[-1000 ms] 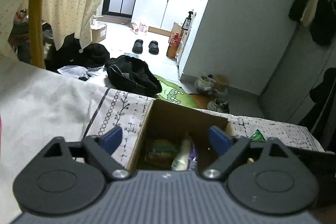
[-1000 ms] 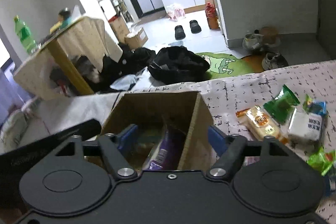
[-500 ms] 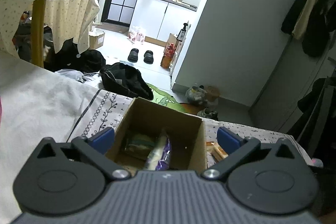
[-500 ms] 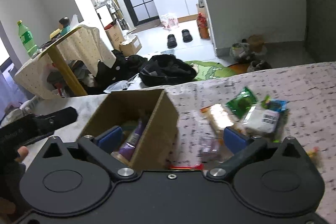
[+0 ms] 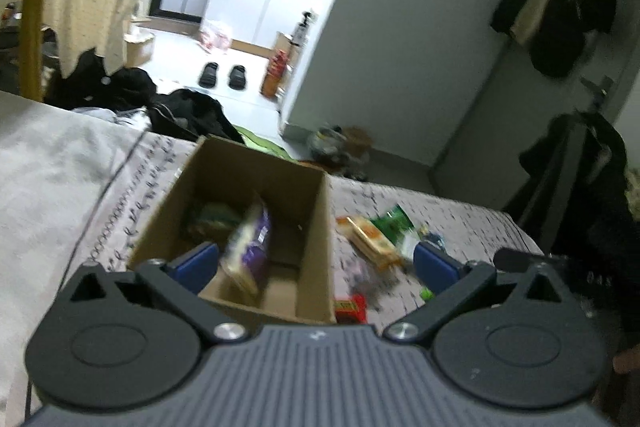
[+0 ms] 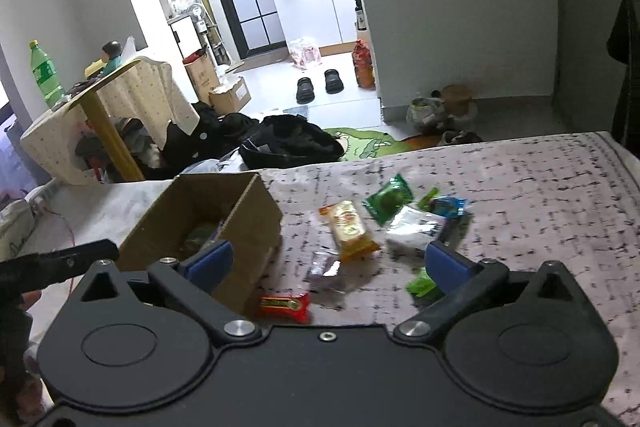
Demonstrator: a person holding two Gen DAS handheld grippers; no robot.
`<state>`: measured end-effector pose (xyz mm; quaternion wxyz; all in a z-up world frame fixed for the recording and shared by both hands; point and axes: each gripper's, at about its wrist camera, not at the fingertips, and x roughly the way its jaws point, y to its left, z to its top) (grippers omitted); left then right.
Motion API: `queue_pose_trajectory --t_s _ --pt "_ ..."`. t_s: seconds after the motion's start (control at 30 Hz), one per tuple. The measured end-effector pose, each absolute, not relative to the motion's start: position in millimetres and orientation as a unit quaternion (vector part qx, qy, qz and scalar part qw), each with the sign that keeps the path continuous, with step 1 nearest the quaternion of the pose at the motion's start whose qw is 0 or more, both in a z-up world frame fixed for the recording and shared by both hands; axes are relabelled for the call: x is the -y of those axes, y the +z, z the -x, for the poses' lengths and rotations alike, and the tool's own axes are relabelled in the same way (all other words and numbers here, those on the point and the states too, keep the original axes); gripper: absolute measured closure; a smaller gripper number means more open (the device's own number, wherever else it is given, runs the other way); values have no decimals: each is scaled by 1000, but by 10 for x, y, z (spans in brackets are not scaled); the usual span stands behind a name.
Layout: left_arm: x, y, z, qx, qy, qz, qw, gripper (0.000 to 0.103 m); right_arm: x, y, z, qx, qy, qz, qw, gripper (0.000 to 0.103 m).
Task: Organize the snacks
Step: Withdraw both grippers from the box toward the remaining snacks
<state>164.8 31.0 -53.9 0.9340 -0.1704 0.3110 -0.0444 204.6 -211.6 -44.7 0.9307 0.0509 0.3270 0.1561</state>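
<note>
Both grippers, left point(image 5: 316, 263) and right point(image 6: 326, 265), hang over the bed point(image 6: 540, 195) with jaws spread, holding nothing. Loose snacks lie right of the box point(image 6: 224, 211); the red bar point(image 6: 285, 305) is nearest (an easy first pick). Approach it low and square, pinching across its narrow width.

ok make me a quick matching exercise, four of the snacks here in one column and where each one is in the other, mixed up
Snacks:
1. purple packet
2. red packet
3. orange packet
4. white packet

Places:
A. on the bedspread, close to the near corner of the box
B. standing inside the box
C. on the bedspread, just below the dark green packet
D. on the bedspread between the box and the white packet

Pairs: 1-B, 2-A, 3-D, 4-C
</note>
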Motion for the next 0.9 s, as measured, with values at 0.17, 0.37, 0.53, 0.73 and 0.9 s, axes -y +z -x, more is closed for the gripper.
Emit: queue_pose_trajectory --t_s 0.17,0.37,0.53,0.73,0.9 --pt "-186 -576 -1611 -336 -66 151 927 0 2298 -498 -1946 -333 144 -63 930 0" --pt "-59 -604 -1586 -359 -85 106 923 0 2546 -566 -1822 -349 144 -52 925 0" --pt "18 -643 -1571 -376 -113 79 916 0 2720 -655 -1729 -360 131 -42 923 0" --pt "134 -723 -1583 -390 -126 59 910 0 2914 -795 -1636 -385 113 -63 914 0" --pt "284 -794 -1593 -388 -146 41 909 0 2996 -828 -1564 -395 113 -75 909 0"
